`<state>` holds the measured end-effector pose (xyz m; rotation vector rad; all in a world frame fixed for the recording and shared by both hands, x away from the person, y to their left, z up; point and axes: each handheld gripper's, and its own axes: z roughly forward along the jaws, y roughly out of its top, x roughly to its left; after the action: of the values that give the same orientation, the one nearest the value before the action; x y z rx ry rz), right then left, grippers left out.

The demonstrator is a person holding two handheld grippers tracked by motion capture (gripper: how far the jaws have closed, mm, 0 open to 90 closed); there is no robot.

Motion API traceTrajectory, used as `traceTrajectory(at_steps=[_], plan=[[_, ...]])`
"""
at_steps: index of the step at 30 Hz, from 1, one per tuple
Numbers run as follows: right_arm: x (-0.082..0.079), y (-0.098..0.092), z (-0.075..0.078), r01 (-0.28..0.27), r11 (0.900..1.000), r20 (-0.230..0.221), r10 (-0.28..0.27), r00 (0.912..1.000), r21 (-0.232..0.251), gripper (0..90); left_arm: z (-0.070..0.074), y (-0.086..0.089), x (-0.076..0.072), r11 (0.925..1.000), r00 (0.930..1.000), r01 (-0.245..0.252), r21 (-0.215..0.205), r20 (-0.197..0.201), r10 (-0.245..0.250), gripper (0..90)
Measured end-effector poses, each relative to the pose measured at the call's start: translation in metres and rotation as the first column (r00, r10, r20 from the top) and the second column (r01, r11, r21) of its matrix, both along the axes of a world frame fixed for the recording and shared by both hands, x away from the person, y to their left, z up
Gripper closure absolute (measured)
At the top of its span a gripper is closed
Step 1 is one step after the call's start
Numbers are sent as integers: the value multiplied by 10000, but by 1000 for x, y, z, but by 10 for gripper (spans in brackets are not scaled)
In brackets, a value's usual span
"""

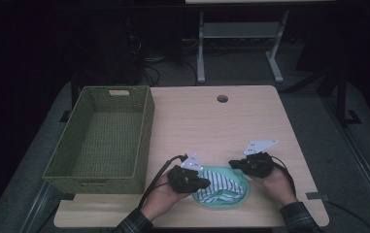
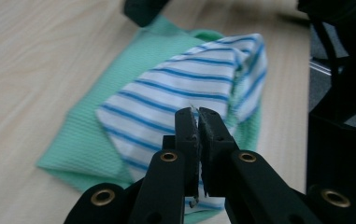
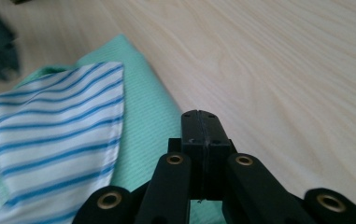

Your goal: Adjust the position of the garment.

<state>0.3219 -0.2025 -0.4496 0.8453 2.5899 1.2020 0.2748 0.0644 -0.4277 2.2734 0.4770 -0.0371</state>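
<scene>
Striped cloth (image 2: 185, 88), one, lies on one green cloth (image 2: 80, 144) between two grippers. Left gripper (image 2: 197, 122) pinches striped cloth's edge. Right gripper (image 3: 200, 125) clenched over the green cloth; whether it grips fabric, cannot tell.

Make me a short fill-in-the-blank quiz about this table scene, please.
1. The striped cloth lies on a ____ cloth.
2. The woven basket standing at the table's left is ____ inside.
3. The right tongs' jaws are ____.
4. The stripes on the white cloth are ____.

Missing words: green; empty; shut; blue
</scene>
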Motion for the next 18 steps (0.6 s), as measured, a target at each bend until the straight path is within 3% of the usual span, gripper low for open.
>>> traceTrajectory(at_steps=[8,18], plan=[[18,10,-4,-113,9999,-141,114,9998,50,899,-7,-11,-18,9989,9986,476,-31,-247,-477,897],[24,20,-10,-279,9994,-475,270,9985,-179,898,-25,-32,-33,9909,9922,1204,604,-400,-1182,897]])
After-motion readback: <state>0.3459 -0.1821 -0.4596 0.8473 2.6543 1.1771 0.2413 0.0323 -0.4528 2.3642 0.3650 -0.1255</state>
